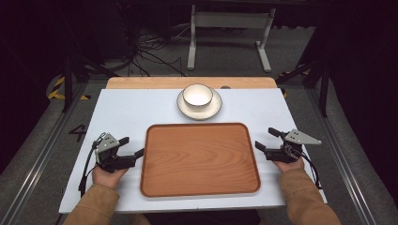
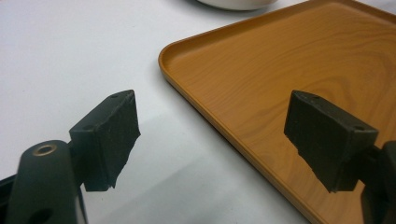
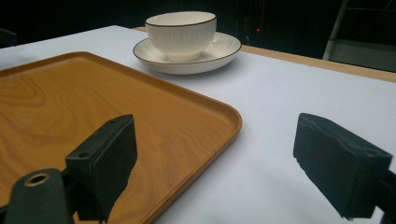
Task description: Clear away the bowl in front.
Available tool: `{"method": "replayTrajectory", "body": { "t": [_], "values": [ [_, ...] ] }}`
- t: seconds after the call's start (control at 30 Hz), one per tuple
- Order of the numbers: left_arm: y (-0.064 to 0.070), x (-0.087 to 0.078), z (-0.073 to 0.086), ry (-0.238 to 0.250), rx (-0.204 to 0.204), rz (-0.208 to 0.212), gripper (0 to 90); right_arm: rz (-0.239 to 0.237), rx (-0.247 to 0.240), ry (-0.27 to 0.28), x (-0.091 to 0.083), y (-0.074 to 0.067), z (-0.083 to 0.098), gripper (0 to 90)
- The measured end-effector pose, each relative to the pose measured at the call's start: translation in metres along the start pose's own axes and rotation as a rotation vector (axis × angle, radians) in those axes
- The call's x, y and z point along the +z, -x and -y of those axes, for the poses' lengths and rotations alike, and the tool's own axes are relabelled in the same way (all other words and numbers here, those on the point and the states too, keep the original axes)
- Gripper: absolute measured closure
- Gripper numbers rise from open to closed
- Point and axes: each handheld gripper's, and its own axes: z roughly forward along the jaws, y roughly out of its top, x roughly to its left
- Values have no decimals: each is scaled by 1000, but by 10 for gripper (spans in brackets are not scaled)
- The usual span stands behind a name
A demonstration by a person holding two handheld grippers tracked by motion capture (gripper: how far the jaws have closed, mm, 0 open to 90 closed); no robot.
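Left gripper view: bowl point(image 2: 236, 3) cut by top edge, just underside sliver visible; tray point(image 2: 280, 70) runs off right and bottom edges. Right gripper view: tray point(image 3: 70, 98) cut by left and bottom edges, far corner out of frame. High view: person's sleeves point(image 1: 94, 206) cut by bottom edge; room beyond table point(image 1: 122, 112) too dark to read.

A rectangular orange-brown wood-grain tray point(image 1: 201, 159) with a smooth satin sheen lies on a matt white tabletop point(image 1: 126, 112). Beyond it, a glossy white ceramic bowl point(image 1: 197, 96) with a dark rim sits on a matching glazed saucer point(image 1: 213, 108). Matt black, rough-edged pads point(image 2: 119, 135) face the grippers' jaws.
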Motion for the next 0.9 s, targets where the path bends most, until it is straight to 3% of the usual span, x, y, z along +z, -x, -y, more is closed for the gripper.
{"method": "replayTrajectory", "body": {
  "t": [0.47,0.9],
  "values": [
    [1,-1,-1,2,4,-11,195,2,0,9,0,0,0,125],
    [6,-11,-20,59,7,-17,200,6,1,11,1,0,1,122]
  ]
}}
